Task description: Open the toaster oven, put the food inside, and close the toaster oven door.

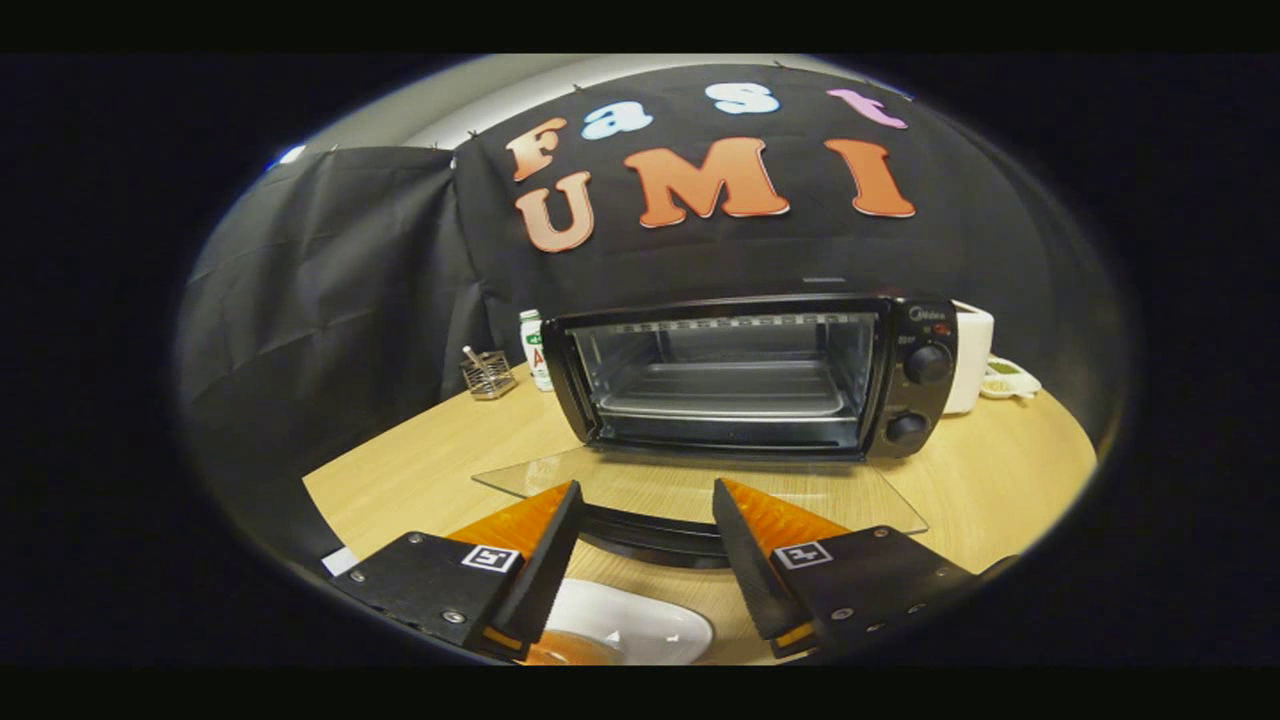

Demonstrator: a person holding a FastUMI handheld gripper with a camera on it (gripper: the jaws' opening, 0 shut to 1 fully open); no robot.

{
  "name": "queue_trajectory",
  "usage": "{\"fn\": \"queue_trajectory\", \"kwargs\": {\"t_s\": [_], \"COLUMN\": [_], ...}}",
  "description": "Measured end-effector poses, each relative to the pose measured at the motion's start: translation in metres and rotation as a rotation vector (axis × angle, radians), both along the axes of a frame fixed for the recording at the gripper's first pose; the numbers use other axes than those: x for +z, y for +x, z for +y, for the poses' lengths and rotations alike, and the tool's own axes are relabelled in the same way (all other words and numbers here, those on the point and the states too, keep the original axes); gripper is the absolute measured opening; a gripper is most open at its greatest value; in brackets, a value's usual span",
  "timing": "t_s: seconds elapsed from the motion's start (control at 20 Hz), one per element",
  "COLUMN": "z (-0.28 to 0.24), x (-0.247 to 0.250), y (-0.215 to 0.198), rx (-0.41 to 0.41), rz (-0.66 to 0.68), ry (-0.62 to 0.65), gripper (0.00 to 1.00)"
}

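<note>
One step looks done: the oven (pixel 745 375) stands on the table (pixel 1000 470) with its glass door (pixel 690 490) dropped flat toward the gripper (pixel 645 500), the door's dark handle (pixel 650 535) lying between and just beyond the fingertips. Inside, a tray (pixel 725 395) sits on the rack and looks bare. So I judge the step in hand to be fetching the food.

The fingers are set apart at a middling gap and hold nothing; neither touches the handle or the glass. Below and between them, nearer than the handle, lies a white dish (pixel 625 625) with something orange-brown (pixel 565 650) at its near rim, most likely the food, though too little of it shows to say what it is.

To do this well, tip the fingers down to the dish, straddle the piece, and close just enough to hold it without crushing. Lift it well clear of the handle and the glass before going forward, then carry it low through the mouth to the tray, under the top elements. Keep off the two knobs (pixel 925 365) on the right panel.

Further out, a wire basket (pixel 487 375) and a bottle (pixel 535 350) stand left of the oven; a white appliance (pixel 972 355) and a small dish (pixel 1010 380) are to its right.
</note>
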State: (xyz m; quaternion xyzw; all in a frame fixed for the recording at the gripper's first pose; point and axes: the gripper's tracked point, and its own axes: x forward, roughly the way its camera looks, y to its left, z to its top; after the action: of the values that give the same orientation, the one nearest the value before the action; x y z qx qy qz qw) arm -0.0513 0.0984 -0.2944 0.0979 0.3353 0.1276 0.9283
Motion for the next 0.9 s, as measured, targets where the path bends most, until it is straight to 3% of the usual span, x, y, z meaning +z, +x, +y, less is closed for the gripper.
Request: {"fn": "queue_trajectory", "kwargs": {"t_s": [0.35, 0.6, 0.75, 0.9], "z": [-0.018, -0.028, -0.028, -0.014], "x": [-0.036, -0.032, -0.011, 0.009], "y": [-0.017, -0.023, -0.039, -0.072], "rx": [-0.012, -0.020, -0.005, 0.059], "rz": [0.094, 0.072, 0.032, -0.001], "ry": [-0.009, 0.004, 0.021, 0.071], "gripper": [0.74, 0.70, 0.79, 0.87]}}
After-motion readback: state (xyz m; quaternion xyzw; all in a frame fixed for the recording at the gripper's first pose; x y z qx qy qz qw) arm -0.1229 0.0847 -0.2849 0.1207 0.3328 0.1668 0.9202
